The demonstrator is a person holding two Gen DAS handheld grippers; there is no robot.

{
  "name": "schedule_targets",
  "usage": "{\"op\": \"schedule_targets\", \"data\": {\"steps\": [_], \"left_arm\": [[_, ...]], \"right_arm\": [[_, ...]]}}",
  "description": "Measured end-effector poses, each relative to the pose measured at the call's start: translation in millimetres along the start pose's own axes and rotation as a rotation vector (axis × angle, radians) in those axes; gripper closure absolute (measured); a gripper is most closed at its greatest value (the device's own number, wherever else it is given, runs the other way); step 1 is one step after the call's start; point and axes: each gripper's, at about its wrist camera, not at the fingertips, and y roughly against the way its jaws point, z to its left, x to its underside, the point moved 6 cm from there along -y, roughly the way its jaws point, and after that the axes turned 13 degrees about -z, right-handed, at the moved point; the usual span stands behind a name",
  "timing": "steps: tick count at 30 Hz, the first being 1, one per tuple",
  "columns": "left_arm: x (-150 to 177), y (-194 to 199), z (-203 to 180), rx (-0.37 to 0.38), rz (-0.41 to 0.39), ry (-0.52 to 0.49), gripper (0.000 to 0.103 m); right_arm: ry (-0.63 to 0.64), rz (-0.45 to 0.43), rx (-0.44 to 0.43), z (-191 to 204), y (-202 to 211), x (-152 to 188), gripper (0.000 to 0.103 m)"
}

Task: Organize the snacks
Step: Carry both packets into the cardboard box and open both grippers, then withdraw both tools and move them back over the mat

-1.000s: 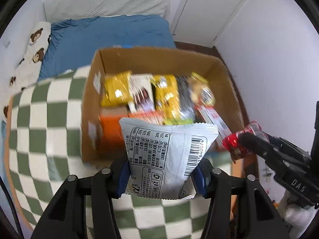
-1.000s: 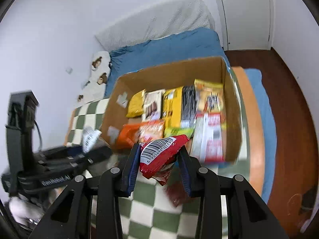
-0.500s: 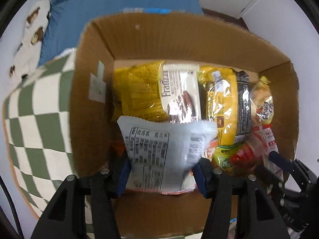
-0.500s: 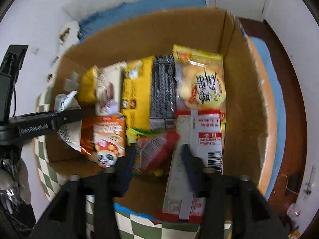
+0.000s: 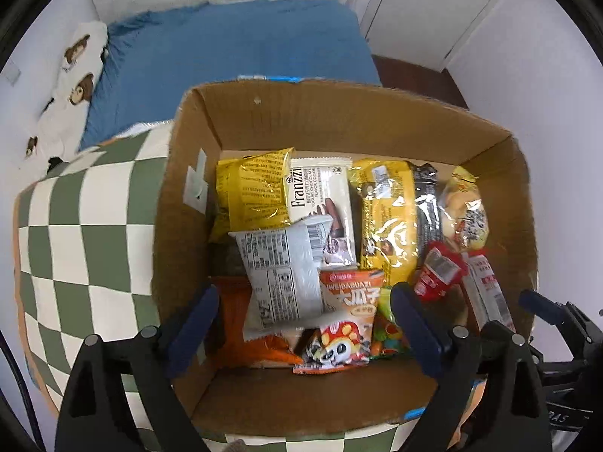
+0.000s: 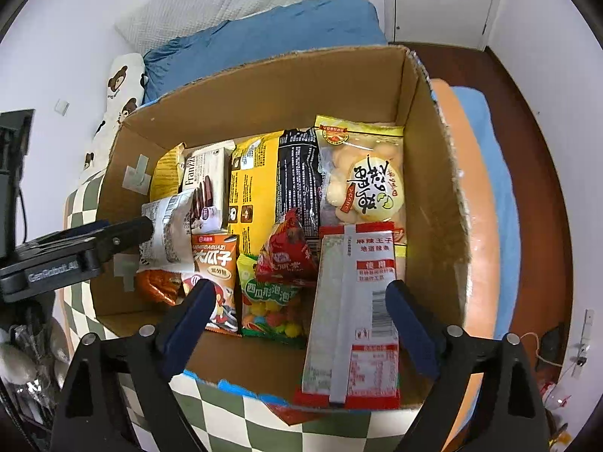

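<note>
Both packets have left their claws since a second ago: each claw was pinching one above the cardboard box, and now both have come down over the box with their jaws just opened wide and nothing between the pads.

So the left claw is spread, and the white packet it let go of lies just ahead of it and a bit left of centre, propped at a slant on the orange bag and the panda seed packet, with its top corner overlapping the Franzzi cookie pack. The right claw is spread too, and its red packet sits just past the fingertips, tilted up on the green candy bag and leaning against the long red-and-white pack.

What could go wrong: neither packet lies flat. The white one looks like it could slide down into the gap along the left wall of the box, though I honestly can't tell how deep that dark gap goes. The red one could tip over. Also the two claws are close together inside the box, so pulling out carelessly could snag a pad on a crinkly edge and drag a packet back out, or knock the long pack that already pokes over the near rim onto the checkered table.
</note>
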Motion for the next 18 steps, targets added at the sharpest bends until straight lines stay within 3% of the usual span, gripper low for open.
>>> {"op": "schedule_targets", "data": {"steps": [5, 18], "left_arm": [[10.9, 35.1, -7.5, -0.045, -0.086, -0.056, 0.002], [37.4, 121.7, -25.8, -0.079, -0.319, -0.064, 0.002]], "right_arm": [[0.007, -0.062, 0.019, 1.8, 24.1, 10.5, 0.007], [0.063, -0.274, 0.025, 19.0, 119.7, 36.3, 0.007]]}}
